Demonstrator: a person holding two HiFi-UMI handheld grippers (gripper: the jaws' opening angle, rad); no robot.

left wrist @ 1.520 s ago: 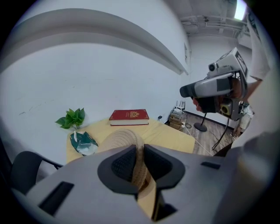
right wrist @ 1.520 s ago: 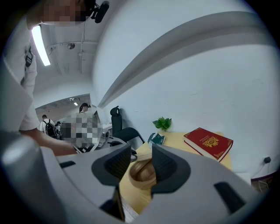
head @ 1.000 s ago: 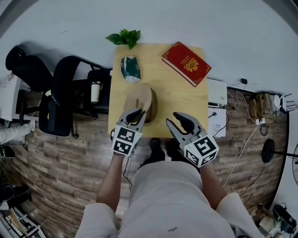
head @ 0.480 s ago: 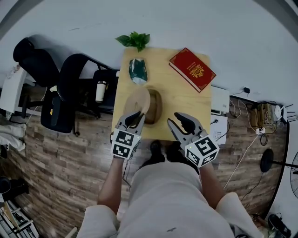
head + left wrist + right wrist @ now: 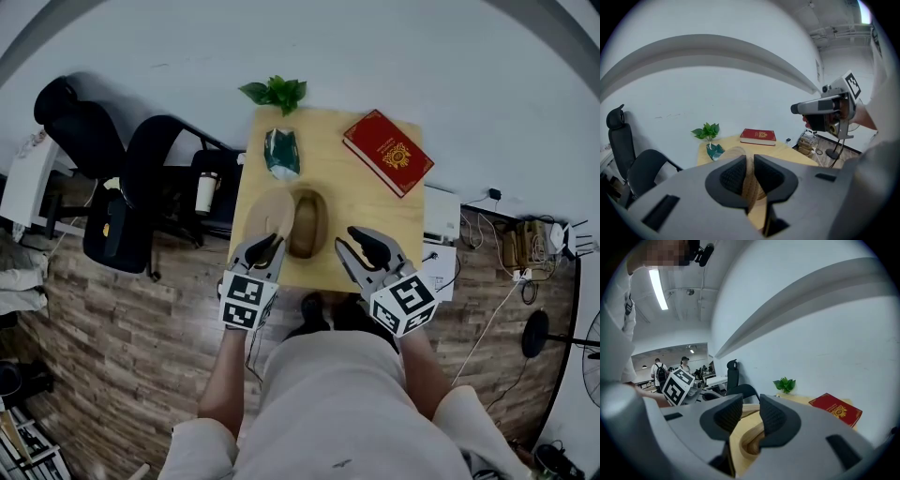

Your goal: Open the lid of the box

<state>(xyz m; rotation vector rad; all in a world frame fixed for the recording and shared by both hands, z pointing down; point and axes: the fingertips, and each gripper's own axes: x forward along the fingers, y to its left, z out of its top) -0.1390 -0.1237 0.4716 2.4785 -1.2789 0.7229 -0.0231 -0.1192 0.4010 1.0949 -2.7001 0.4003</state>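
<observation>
An oval wooden box base [image 5: 307, 223] sits near the front edge of the wooden table [image 5: 366, 202] with its hollow showing. The pale lid [image 5: 272, 214] stands tilted up along the base's left side. My left gripper [image 5: 265, 246] is shut on the lid's near edge, and the lid's rim [image 5: 749, 185] shows between the pads in the left gripper view. My right gripper [image 5: 356, 242] hovers just right of the base. Its jaws have just been closing and stand open with nothing between them. The base [image 5: 750, 444] lies beyond the right gripper [image 5: 751, 416].
At the table's back right lies a red book [image 5: 388, 153]. A green packet [image 5: 282, 155] and a small plant [image 5: 277, 93] are at the back left. Black office chairs [image 5: 141, 178] and a cup [image 5: 205, 192] stand left of the table. Cables and a white box [image 5: 438, 214] are to the right.
The lid has swung up and off to the left, baring the base's hollow. My left gripper drew back towards me with it. The right gripper's jaws narrowed a little.
</observation>
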